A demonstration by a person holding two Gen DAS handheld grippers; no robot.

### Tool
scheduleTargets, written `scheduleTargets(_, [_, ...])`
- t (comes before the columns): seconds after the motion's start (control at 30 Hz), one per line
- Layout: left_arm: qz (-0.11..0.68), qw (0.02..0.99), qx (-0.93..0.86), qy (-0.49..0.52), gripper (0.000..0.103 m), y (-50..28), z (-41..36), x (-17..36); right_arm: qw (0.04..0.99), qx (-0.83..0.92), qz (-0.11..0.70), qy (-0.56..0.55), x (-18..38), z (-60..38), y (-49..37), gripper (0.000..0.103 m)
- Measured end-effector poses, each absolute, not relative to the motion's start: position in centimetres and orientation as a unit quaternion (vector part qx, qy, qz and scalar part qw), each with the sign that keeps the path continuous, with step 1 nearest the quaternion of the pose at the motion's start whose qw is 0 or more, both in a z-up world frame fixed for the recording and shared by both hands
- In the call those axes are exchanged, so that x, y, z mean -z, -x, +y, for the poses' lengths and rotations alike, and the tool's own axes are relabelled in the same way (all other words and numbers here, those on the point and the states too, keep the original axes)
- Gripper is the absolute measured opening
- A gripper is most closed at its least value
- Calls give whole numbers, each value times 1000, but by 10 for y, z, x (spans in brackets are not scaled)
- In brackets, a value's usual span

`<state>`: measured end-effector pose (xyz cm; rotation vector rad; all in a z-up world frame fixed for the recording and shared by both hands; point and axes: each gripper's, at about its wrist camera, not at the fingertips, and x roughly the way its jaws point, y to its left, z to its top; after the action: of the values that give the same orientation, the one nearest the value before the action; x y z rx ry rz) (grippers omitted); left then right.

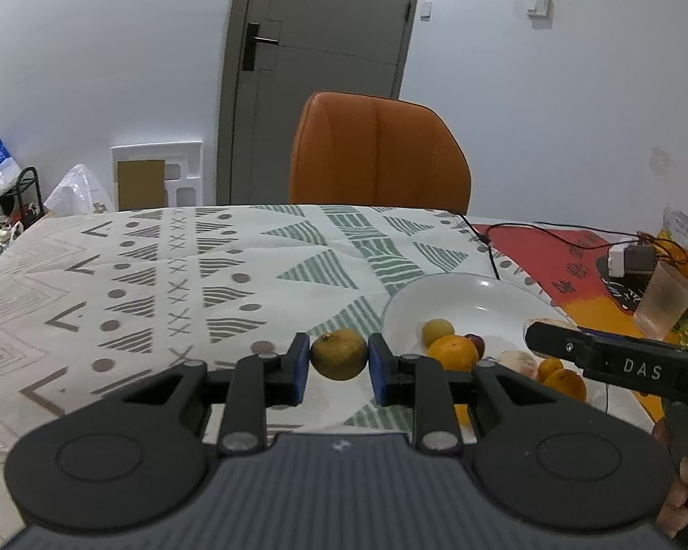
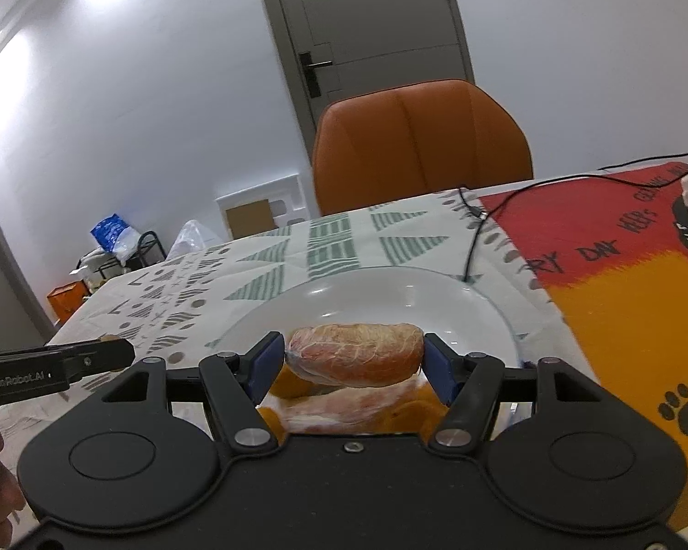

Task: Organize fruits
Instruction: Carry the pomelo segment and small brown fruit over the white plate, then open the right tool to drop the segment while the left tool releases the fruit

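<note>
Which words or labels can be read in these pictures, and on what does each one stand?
"DAS": side of the right gripper.
"GenRobot.AI": side of the left gripper.
"RY DAY HE PS", partly cut off: red and orange mat.
Black characters on the mat in the left view: too blurred to read.

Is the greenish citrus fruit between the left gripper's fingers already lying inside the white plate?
No. The greenish citrus fruit sits between the left gripper pads over the patterned tablecloth, left of the white plate.

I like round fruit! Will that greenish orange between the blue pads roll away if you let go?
Probably. The greenish orange looks round, so it would likely roll on the flat tablecloth. Its skin looks dull and bumpy, so the left gripper pads probably won't slip.
</note>
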<state>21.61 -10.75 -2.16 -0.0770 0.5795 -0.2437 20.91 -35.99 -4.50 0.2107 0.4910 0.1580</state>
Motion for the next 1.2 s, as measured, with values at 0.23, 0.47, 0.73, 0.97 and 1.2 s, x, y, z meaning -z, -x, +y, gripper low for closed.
scheduleTargets(0.23, [295, 947, 129, 22, 26, -224, -130, 27, 960, -68, 245, -115, 52, -380, -218, 63])
scheduleTargets(0.47, [300, 944, 135, 10, 26, -229, -146, 28, 960, -76, 240, -118, 49, -387, -226, 68])
scheduleTargets(0.73, [306, 941, 143, 4, 26, -231, -155, 28, 958, -87, 241, -128, 49, -395, -218, 76])
scheduleTargets(0.97, [299, 943, 143, -5, 31, -224, -159, 20, 959, -87, 241, -122, 45, -397, -205, 76])
scheduleTargets(1.2, [295, 947, 129, -5, 49, -213, -146, 10, 958, -90, 242, -127, 43, -396, -197, 76])
